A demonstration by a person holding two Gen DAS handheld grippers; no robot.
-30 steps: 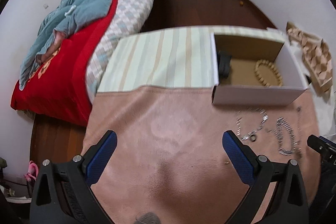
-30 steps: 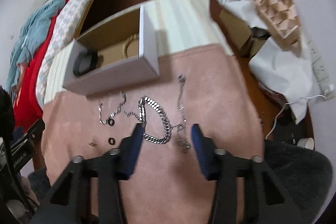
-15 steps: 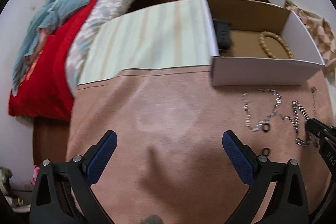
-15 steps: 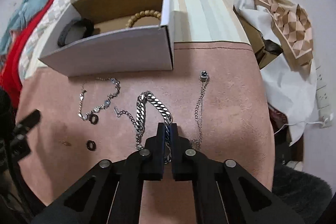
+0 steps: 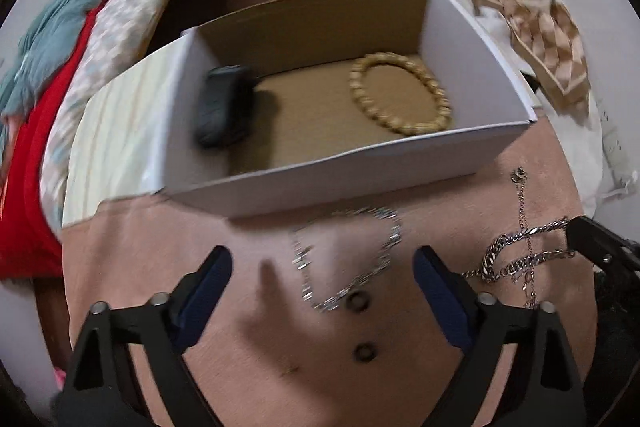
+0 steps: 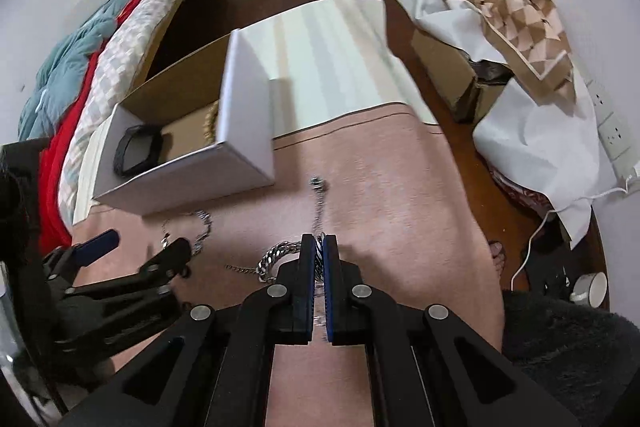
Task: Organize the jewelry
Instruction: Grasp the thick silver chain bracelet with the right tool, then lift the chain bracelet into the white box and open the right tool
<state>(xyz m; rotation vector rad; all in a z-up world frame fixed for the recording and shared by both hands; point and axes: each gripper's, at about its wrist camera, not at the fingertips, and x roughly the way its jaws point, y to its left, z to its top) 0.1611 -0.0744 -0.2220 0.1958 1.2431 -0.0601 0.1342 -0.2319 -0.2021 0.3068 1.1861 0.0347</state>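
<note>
An open white cardboard box (image 5: 320, 167) sits on the pink cloth and holds a black bracelet (image 5: 224, 111) and a wooden bead bracelet (image 5: 400, 95). My right gripper (image 6: 319, 247) is shut on a thick silver curb chain (image 6: 276, 259), lifted a little off the cloth; it also shows in the left wrist view (image 5: 520, 255). My left gripper (image 5: 322, 267) is open above a thin silver chain (image 5: 348, 255) and two small black rings (image 5: 356, 301). Another thin chain with a clasp (image 6: 318, 199) lies right of the box.
The pink cloth (image 6: 400, 207) covers a striped table (image 6: 332, 55). A bed with red and teal bedding (image 6: 80, 67) stands at the left. Cardboard, white paper and a patterned box (image 6: 508, 15) lie on the floor at the right, with a wall socket (image 6: 612, 135).
My right gripper closed on the thick curb chain and raised it. My left gripper moved right and forward, over the thin chain and rings, closer to the box.
</note>
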